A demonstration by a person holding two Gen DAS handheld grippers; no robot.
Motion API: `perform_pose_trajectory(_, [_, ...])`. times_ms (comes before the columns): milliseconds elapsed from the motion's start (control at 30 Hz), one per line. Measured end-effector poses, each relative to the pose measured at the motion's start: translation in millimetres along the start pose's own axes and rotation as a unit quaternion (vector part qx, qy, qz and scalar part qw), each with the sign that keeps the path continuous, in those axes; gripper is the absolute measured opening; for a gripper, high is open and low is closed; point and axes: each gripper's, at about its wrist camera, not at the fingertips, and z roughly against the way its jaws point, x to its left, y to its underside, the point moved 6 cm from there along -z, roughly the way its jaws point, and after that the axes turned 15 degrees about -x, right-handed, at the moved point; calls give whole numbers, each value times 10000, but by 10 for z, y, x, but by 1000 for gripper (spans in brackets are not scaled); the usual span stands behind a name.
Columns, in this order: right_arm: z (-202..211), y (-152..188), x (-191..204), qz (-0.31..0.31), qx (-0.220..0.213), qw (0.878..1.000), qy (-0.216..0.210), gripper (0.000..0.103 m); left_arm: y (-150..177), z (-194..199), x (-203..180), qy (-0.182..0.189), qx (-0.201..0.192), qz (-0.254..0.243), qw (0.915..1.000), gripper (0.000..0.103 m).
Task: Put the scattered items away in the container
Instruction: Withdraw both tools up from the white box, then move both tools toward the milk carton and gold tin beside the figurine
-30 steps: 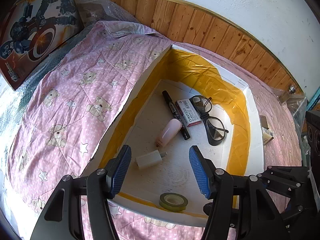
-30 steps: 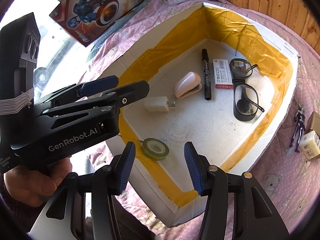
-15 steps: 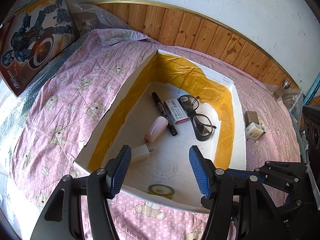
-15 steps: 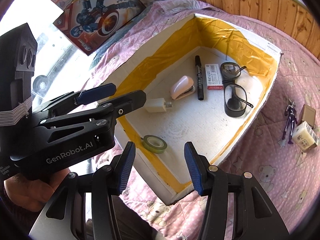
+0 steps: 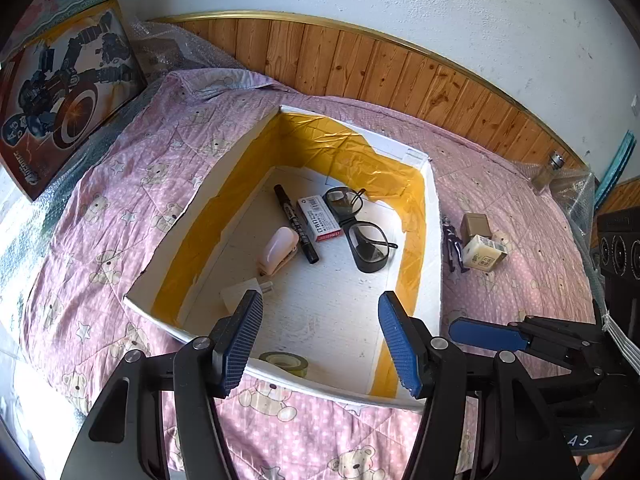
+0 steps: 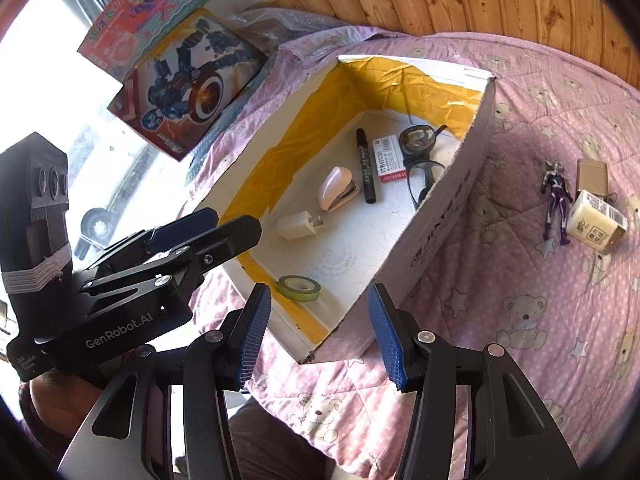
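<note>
Resting on a pink quilt [image 5: 120,208], a white box [image 5: 434,248] lined with yellow tape is shown holding glasses [image 5: 360,228], a marker [image 5: 296,224], a stapler [image 6: 336,188], a charger plug [image 6: 298,226] and a tape roll [image 6: 299,287]. Outside it, just beside its right wall, a toy figure [image 6: 555,202] and two small cartons [image 6: 596,222] are seen. The left gripper [image 5: 320,340] and right gripper [image 6: 316,334] are held spread and empty.
</note>
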Motion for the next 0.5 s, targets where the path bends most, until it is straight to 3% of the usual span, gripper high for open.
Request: perform_pose_trajectory(500, [510,213,-740,-966,-483,9941,52,54,118,21,-772,392,60,-379,9985,61])
